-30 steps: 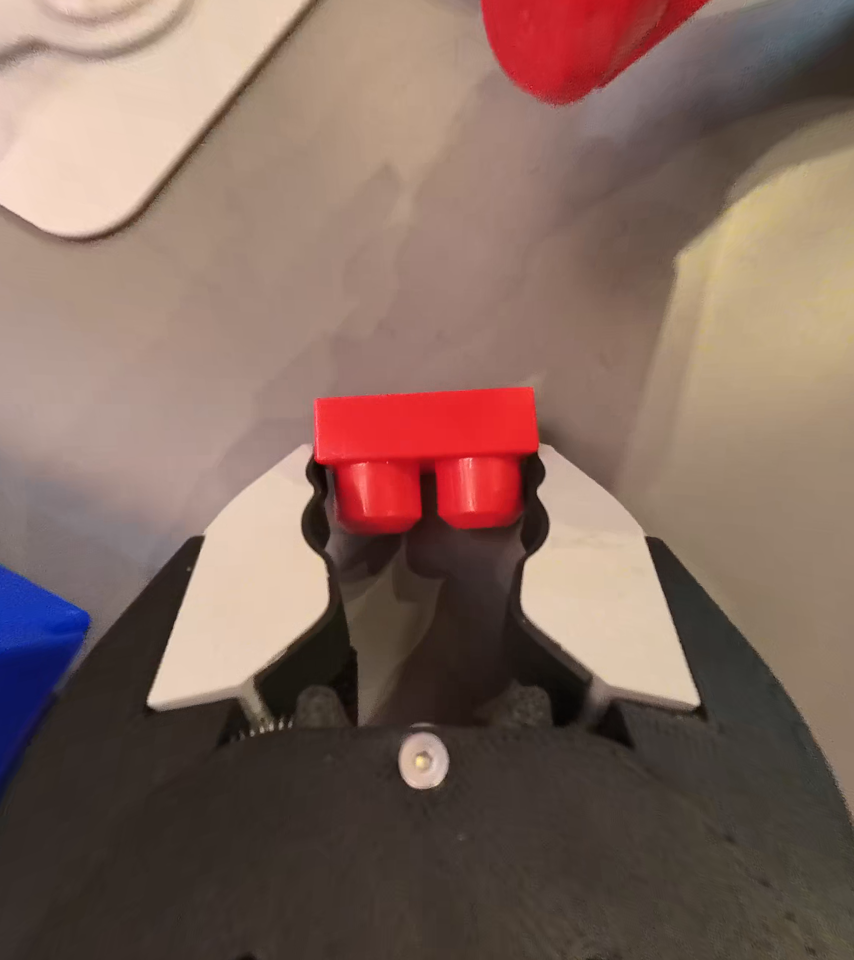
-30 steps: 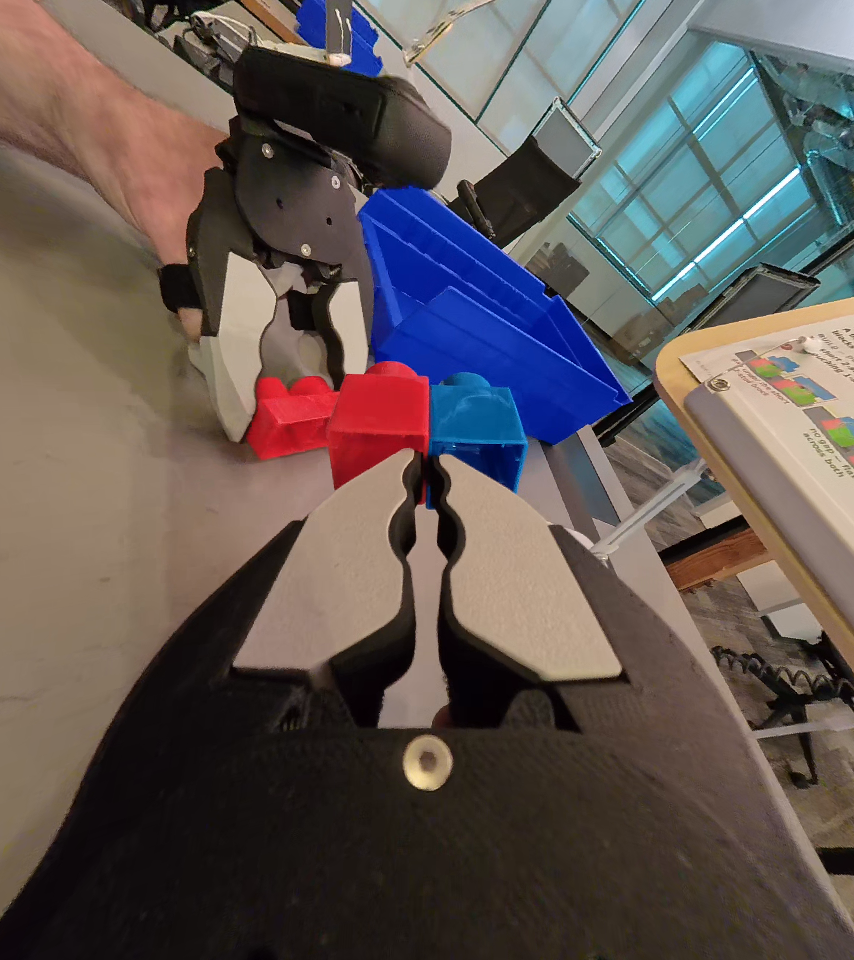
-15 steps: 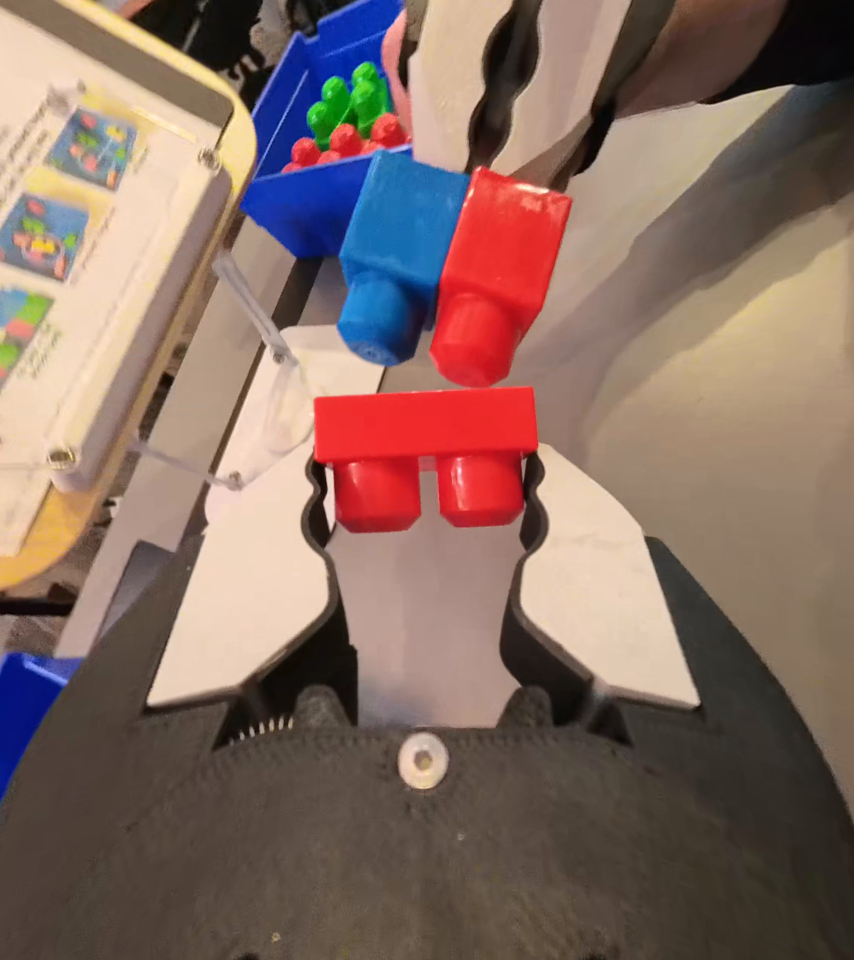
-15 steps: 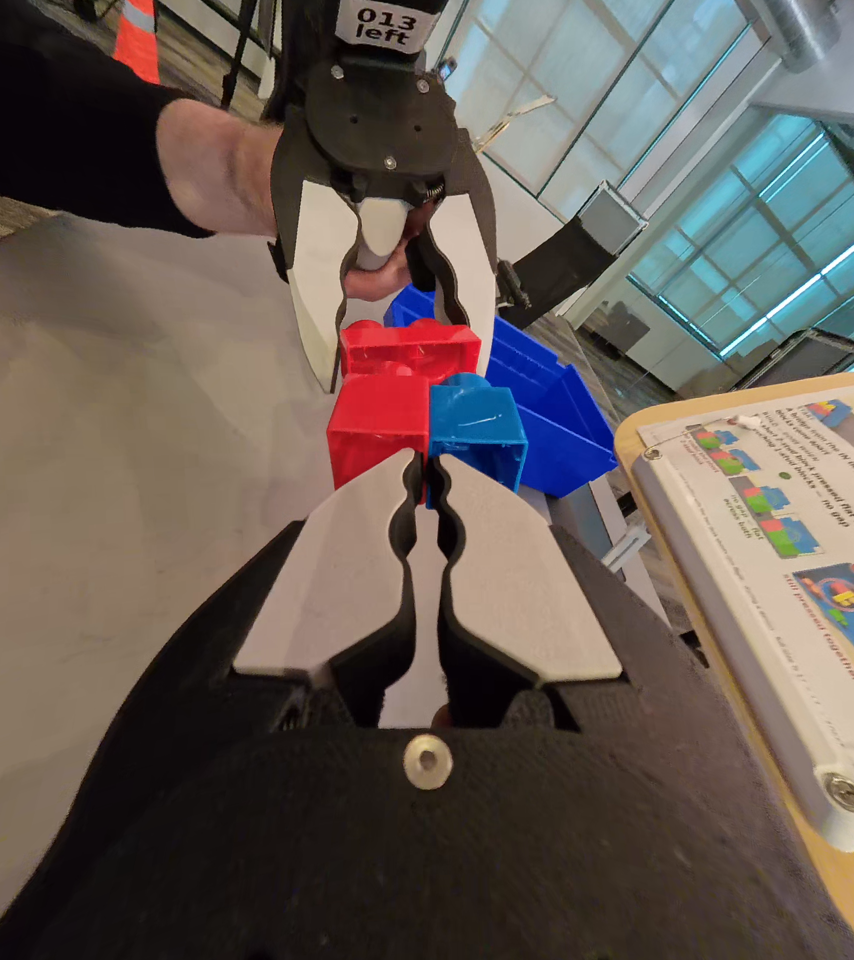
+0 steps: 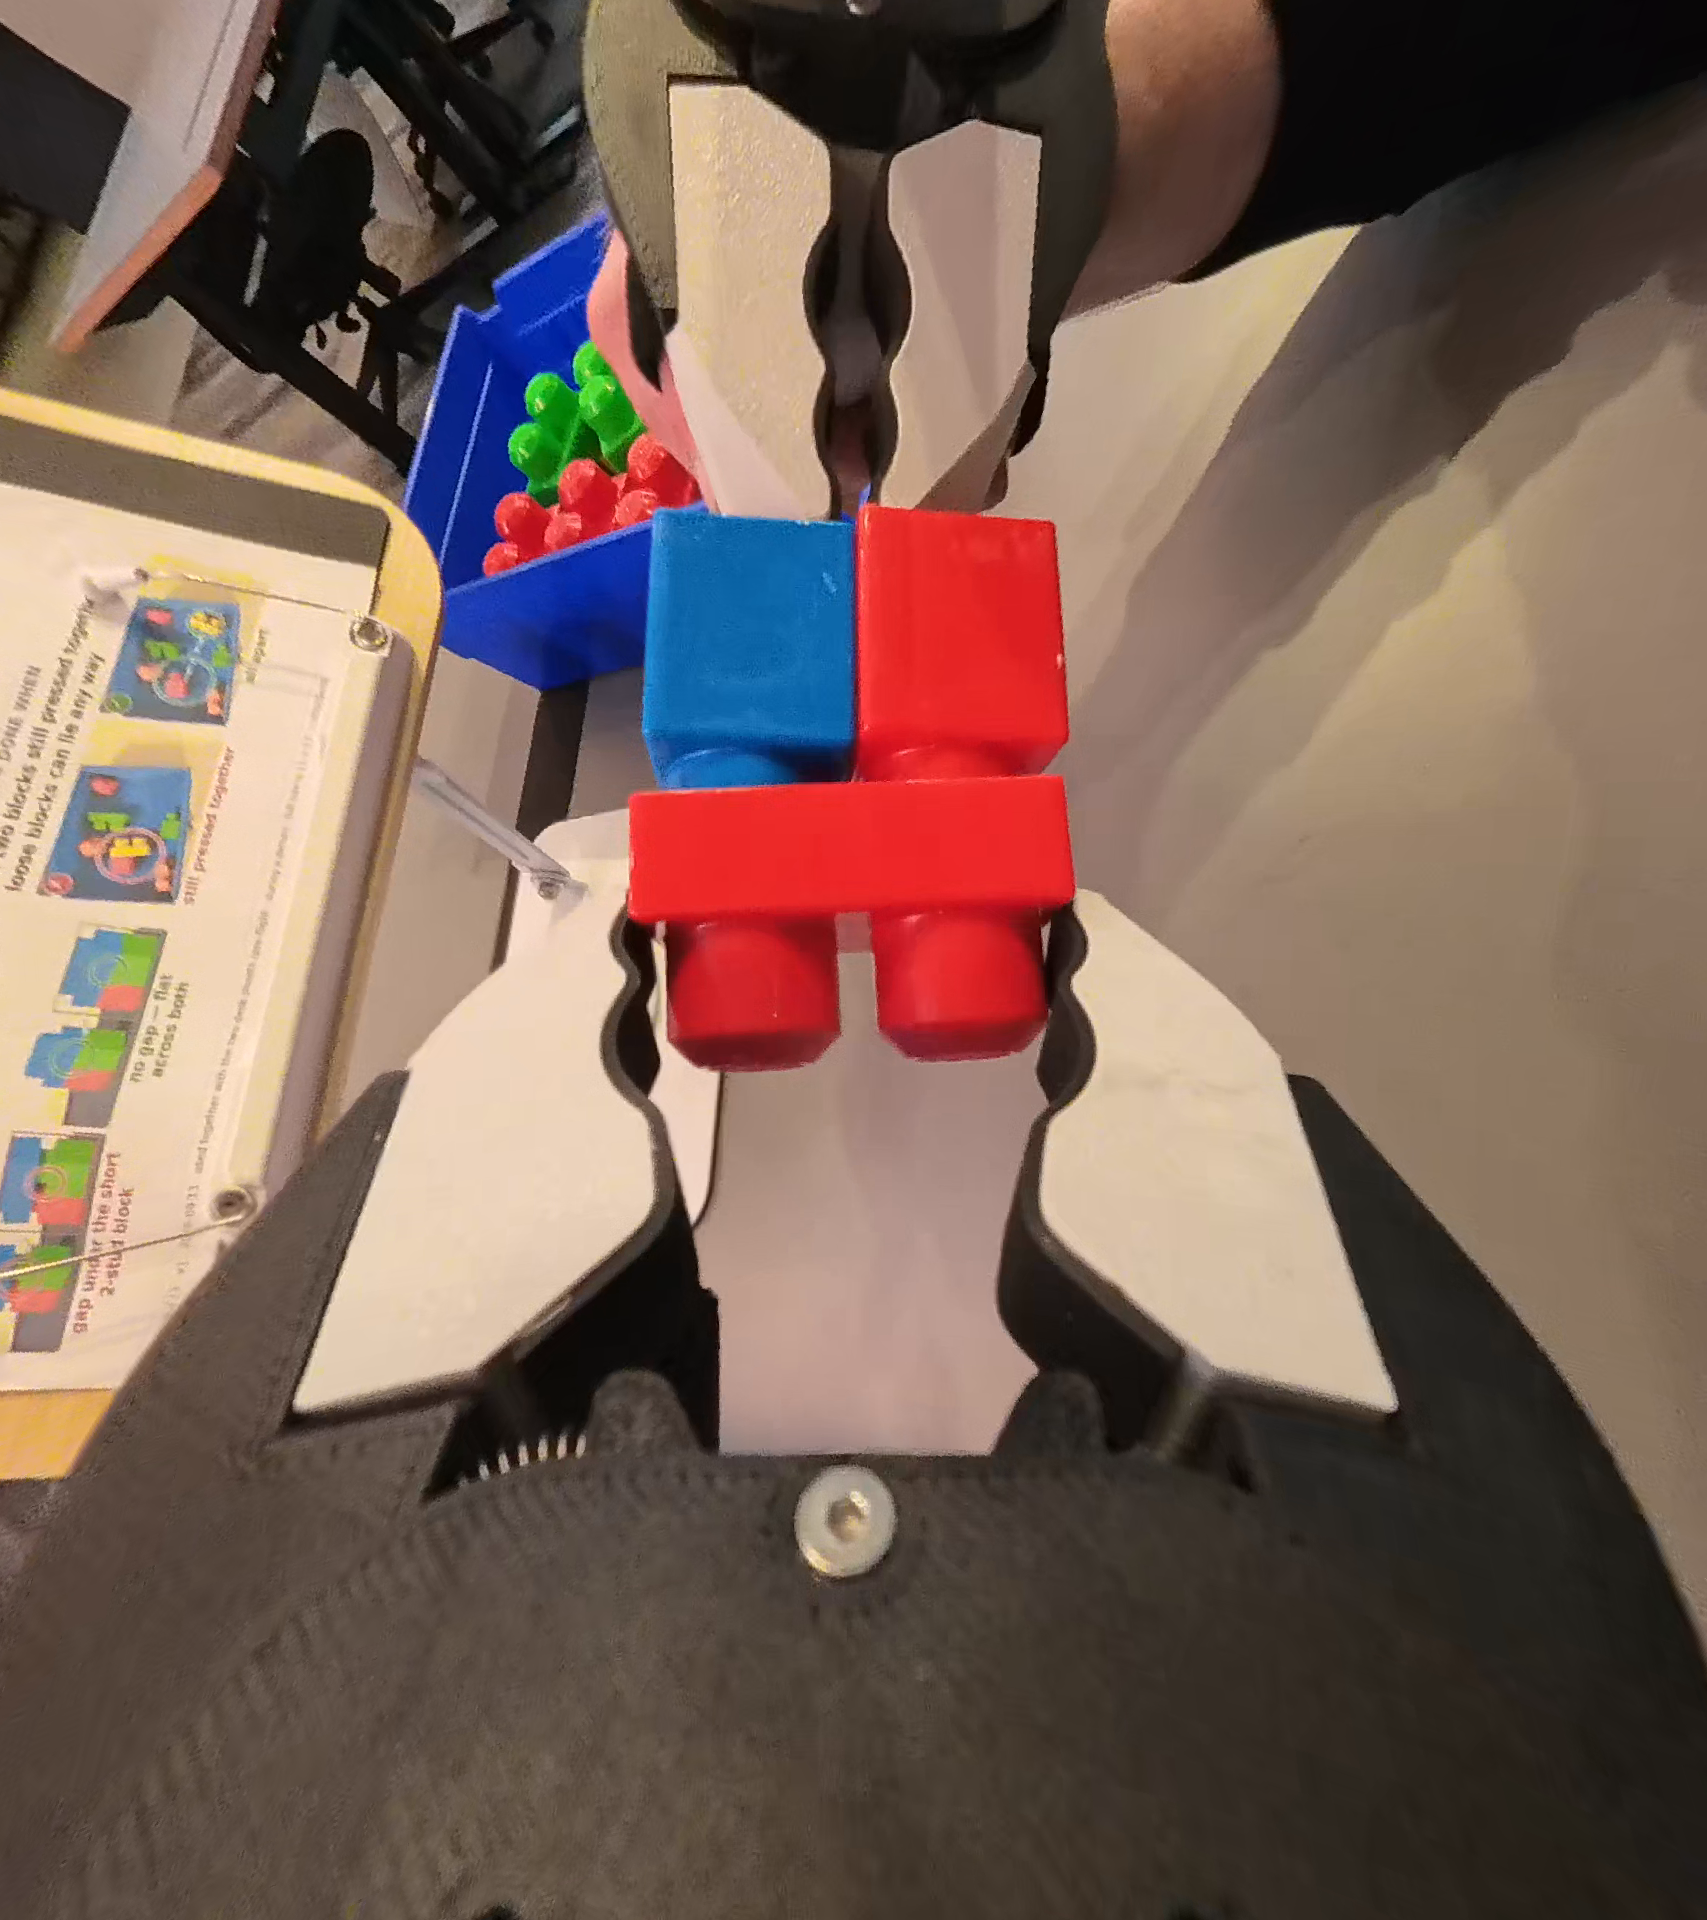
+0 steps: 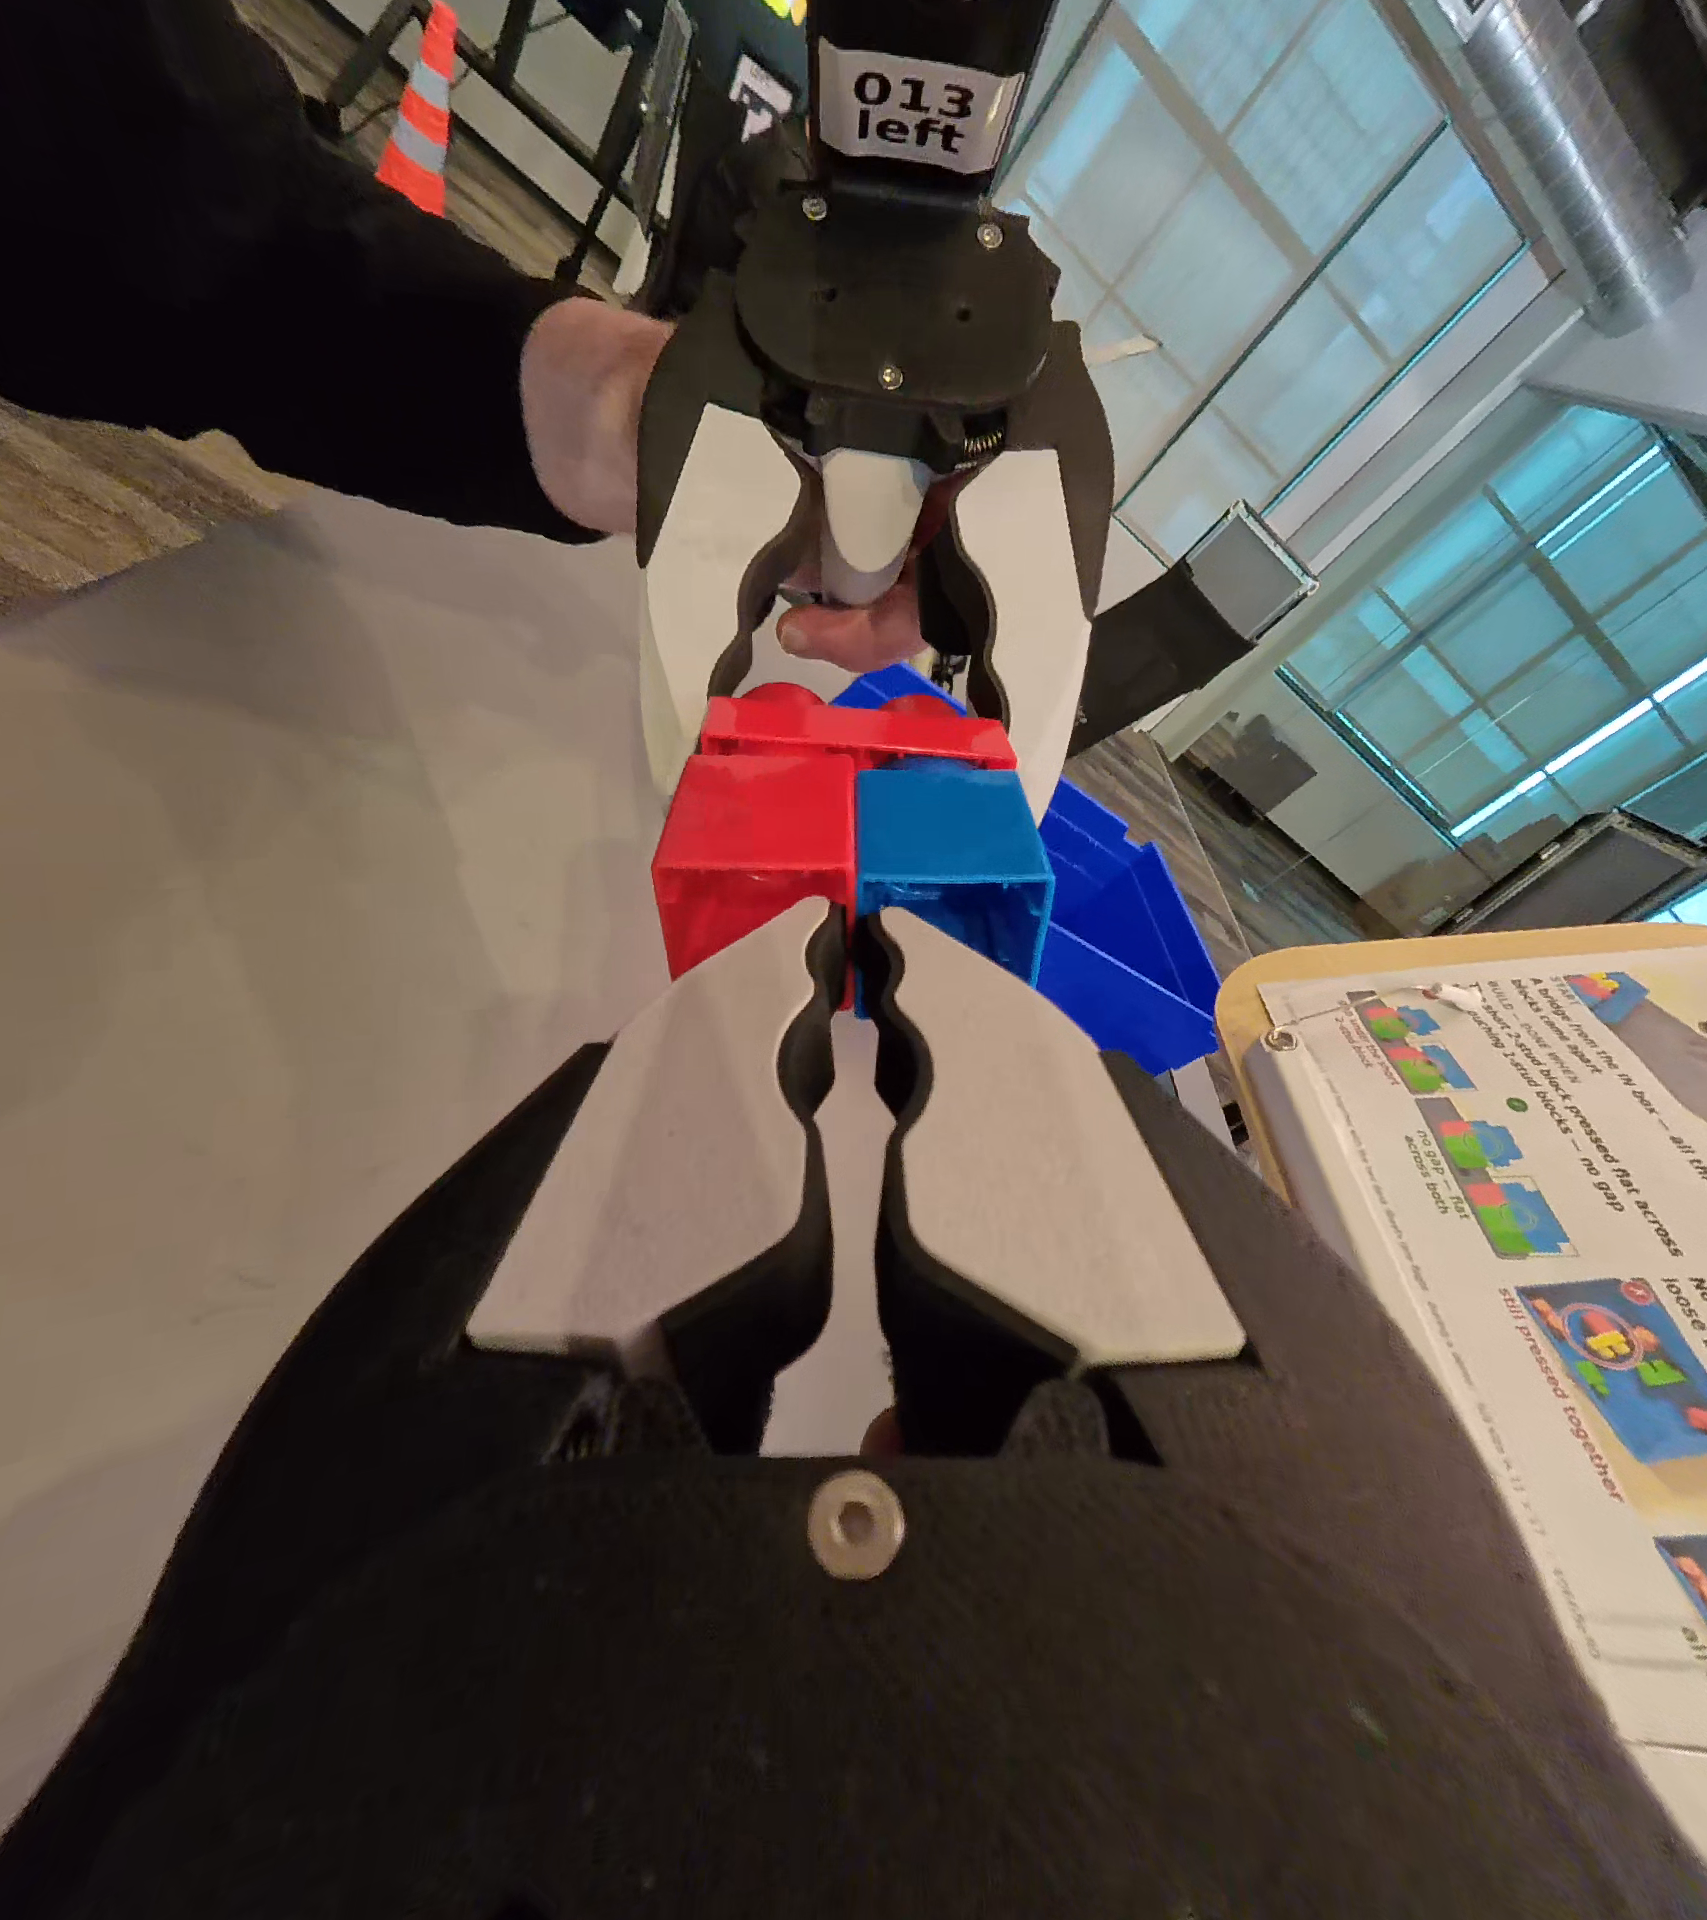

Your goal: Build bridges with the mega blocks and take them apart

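My left gripper [image 5: 849, 935] is shut on a red two-stud block [image 5: 849, 847], gripping it at its two ends, studs toward the camera. My right gripper [image 6: 854, 925] is shut on the touching inner walls of a red one-stud block [image 6: 750, 831] and a blue one-stud block [image 6: 942, 831], holding them side by side in the air. The two-stud block [image 6: 859, 732] sits against the studs of the pair. In the left wrist view a little of the blue block's [image 5: 745, 644] stud and the red block's [image 5: 958, 634] stud still shows. My right gripper [image 5: 854, 499] appears beyond them.
A blue bin [image 5: 537, 613] with green and red blocks stands behind the pair. It also shows in the right wrist view [image 6: 1119, 935]. An instruction board [image 5: 101, 831] on a wood-edged stand lies beside it, on the right in the right wrist view [image 6: 1555, 1247]. The grey table top [image 6: 205, 935] lies below. Across from one pair of fingers to the other is roughly 5 centimetres.
My left gripper lifted the red two-stud block off the table, turned, and brought it onto the studs of the pair. My right gripper raised the pair to meet it. Both grasps held.
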`<state>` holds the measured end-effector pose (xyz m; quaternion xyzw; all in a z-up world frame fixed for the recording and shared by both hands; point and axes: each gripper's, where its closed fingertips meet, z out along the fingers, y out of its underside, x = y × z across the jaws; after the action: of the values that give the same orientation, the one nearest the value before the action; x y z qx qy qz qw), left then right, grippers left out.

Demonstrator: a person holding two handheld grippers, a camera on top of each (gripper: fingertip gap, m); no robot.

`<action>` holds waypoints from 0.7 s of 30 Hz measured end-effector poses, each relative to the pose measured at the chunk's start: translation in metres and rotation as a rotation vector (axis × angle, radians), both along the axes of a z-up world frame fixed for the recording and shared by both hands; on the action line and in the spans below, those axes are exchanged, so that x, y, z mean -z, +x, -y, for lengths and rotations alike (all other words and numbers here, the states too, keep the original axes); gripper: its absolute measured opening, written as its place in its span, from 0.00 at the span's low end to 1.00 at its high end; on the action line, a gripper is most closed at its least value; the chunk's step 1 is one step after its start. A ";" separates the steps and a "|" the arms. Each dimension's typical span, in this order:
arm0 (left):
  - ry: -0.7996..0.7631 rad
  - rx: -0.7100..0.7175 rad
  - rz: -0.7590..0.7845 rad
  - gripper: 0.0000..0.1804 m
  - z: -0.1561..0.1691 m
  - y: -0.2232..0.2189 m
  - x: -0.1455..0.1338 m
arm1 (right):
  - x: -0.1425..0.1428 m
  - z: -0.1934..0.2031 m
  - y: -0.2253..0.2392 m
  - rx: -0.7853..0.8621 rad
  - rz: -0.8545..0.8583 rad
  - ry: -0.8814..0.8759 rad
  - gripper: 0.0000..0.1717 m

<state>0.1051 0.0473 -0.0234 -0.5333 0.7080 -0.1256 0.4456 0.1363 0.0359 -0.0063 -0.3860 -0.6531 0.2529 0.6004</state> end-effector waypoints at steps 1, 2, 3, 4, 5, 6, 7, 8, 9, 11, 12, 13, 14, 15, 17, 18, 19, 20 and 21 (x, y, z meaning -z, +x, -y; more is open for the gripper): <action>0.012 0.000 0.000 0.40 0.000 0.000 -0.001 | -0.001 0.001 0.000 -0.003 -0.005 0.002 0.02; 0.014 0.000 0.007 0.40 0.001 0.001 -0.003 | -0.002 0.001 0.000 -0.002 -0.008 0.005 0.02; 0.012 0.006 0.018 0.40 0.002 0.002 -0.005 | -0.004 0.002 0.000 -0.003 -0.013 0.003 0.02; 0.021 0.012 0.022 0.40 0.003 0.003 -0.006 | -0.005 0.003 0.000 -0.007 -0.018 0.001 0.02; 0.035 0.013 0.021 0.40 0.003 0.004 -0.007 | -0.005 0.004 0.000 -0.009 -0.019 0.000 0.02; 0.046 0.016 0.021 0.40 0.004 0.005 -0.008 | -0.006 0.004 0.000 -0.012 -0.021 0.000 0.02; 0.057 0.020 0.023 0.40 0.005 0.006 -0.010 | -0.007 0.005 0.001 -0.015 -0.023 0.004 0.02; 0.066 0.023 0.027 0.40 0.005 0.007 -0.011 | -0.009 0.006 0.001 -0.017 -0.029 0.004 0.02; 0.070 0.026 0.025 0.40 0.006 0.008 -0.012 | -0.010 0.006 0.001 -0.020 -0.032 0.002 0.02; 0.089 0.029 0.025 0.40 0.006 0.010 -0.014 | -0.012 0.008 0.002 -0.027 -0.033 -0.001 0.02; 0.104 0.028 0.018 0.40 0.006 0.010 -0.013 | -0.012 0.008 0.002 -0.026 -0.029 0.004 0.02; 0.111 0.032 0.019 0.40 0.007 0.011 -0.014 | -0.012 0.008 0.003 -0.032 -0.030 0.002 0.02; 0.114 0.038 0.031 0.40 0.009 0.012 -0.017 | -0.014 0.010 0.003 -0.040 -0.039 -0.003 0.02; 0.121 0.039 0.039 0.40 0.010 0.013 -0.019 | -0.016 0.011 0.003 -0.043 -0.052 -0.008 0.02; 0.149 0.030 0.014 0.40 0.009 0.012 -0.018 | -0.016 0.011 0.003 -0.033 -0.033 0.010 0.02; 0.158 0.026 0.013 0.40 0.008 0.013 -0.018 | -0.015 0.010 0.004 -0.027 -0.023 0.019 0.02; 0.160 0.023 0.016 0.40 0.008 0.014 -0.018 | -0.015 0.010 0.004 -0.025 -0.023 0.017 0.02; 0.166 0.020 0.017 0.40 0.008 0.014 -0.018 | -0.015 0.009 0.004 -0.026 -0.025 0.010 0.02; 0.177 0.014 0.018 0.40 0.007 0.013 -0.018 | -0.015 0.008 0.004 -0.020 -0.024 0.011 0.02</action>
<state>0.1186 0.0403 -0.0056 -0.4858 0.7162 -0.0705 0.4961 0.1403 0.0276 0.0086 -0.3731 -0.6510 0.2599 0.6078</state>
